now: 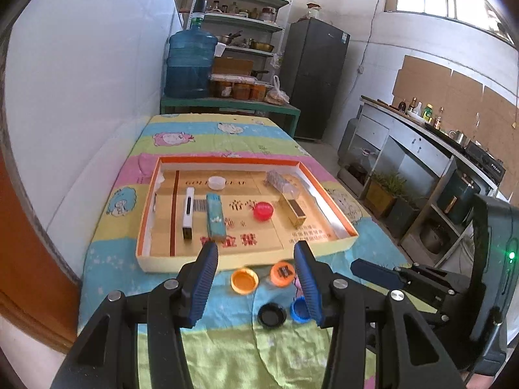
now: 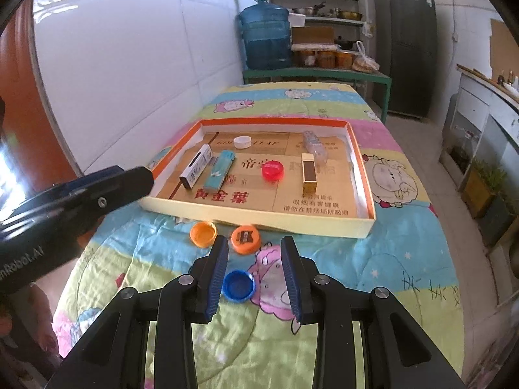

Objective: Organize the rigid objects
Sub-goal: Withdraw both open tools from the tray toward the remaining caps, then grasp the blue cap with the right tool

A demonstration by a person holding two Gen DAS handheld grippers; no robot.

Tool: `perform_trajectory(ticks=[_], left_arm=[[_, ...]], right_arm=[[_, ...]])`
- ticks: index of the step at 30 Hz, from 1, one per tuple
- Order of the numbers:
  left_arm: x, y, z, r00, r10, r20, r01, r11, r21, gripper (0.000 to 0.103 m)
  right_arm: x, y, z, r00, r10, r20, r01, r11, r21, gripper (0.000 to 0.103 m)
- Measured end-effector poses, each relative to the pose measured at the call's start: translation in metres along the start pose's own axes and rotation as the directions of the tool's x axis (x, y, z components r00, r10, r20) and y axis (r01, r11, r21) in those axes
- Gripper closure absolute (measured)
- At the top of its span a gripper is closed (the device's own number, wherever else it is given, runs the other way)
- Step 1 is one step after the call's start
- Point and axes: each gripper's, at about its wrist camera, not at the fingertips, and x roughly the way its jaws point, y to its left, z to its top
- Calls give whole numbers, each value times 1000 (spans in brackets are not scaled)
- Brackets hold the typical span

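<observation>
- The loose caps lie on the cartoon-print cloth over the worktop, just in front of the tray's near wall: an orange cap lying hollow side up, an orange cap with a dark mark on top, a black cap and a blue cap.
- The left tongs are spread wide and hold nothing; in the left wrist view both orange caps and the black cap show in the gap between the pads, none of them touched, and the blue cap sits partly behind the right pad.
- The right tongs are also open, somewhat narrower, and hold nothing; the blue cap lies between the fingers, close against the left pad, though contact cannot be told.
- The marked orange cap sits just beyond the right tongs' tips, with the plain orange cap beside it on the left.
- The shallow cardboard tray with orange rim holds a white cap, a red cap, a white slim box, a teal box, a gold box and a clear plastic bottle lying on its side, all apart from each other except the gold box and bottle, which lie near each other.
- Behind the worktop stand a blue water jug, metal shelves and a dark fridge.
</observation>
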Motion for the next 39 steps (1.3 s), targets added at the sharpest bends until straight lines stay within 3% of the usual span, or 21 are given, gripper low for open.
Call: perform_trajectory(ticks=[15,28,39], left_arm=[[9,11,-49,997,-11,-80,7,999,-44,54],[22,12,-55,992,2,-128,-7,999,-39,54],[37,8,-55,986,-1,-166,-2,1000,-21,54]], right_arm=[[12,-7,-35,996,-19,-92,20,1000,7,69],[41,16,-43,989,8,-151,-19,998,-67,69],[56,16,-35,990,13,-140,-27,995,-92,69]])
